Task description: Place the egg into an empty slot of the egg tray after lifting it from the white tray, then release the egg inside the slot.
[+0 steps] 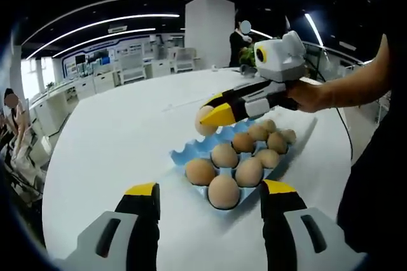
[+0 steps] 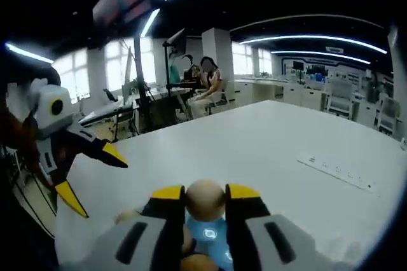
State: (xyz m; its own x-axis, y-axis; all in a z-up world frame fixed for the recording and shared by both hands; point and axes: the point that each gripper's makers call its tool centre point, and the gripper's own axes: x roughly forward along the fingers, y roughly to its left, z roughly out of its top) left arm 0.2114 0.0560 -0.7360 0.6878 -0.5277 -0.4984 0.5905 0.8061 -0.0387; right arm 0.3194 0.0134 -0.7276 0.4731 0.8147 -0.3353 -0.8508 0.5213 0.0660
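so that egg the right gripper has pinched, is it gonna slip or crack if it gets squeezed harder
The egg looks smooth and rounded, and the right gripper pinches it only at its sides, so it could probably slip or rotate. Its shell is likely brittle, so squeezing harder risks a crack. Released over the blue egg tray, it would probably settle into a cupped slot rather than roll.

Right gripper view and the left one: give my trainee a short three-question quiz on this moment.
1. True or false: the right tool is shut on an egg.
2. How do the left tool's jaws stand? A) spread open, nothing between them B) shut on an egg C) shut on the tray
3. Fill in: in the left gripper view, the held egg is over the far end of the ____ egg tray.

Key: 1 true; 2 A; 3 blue.
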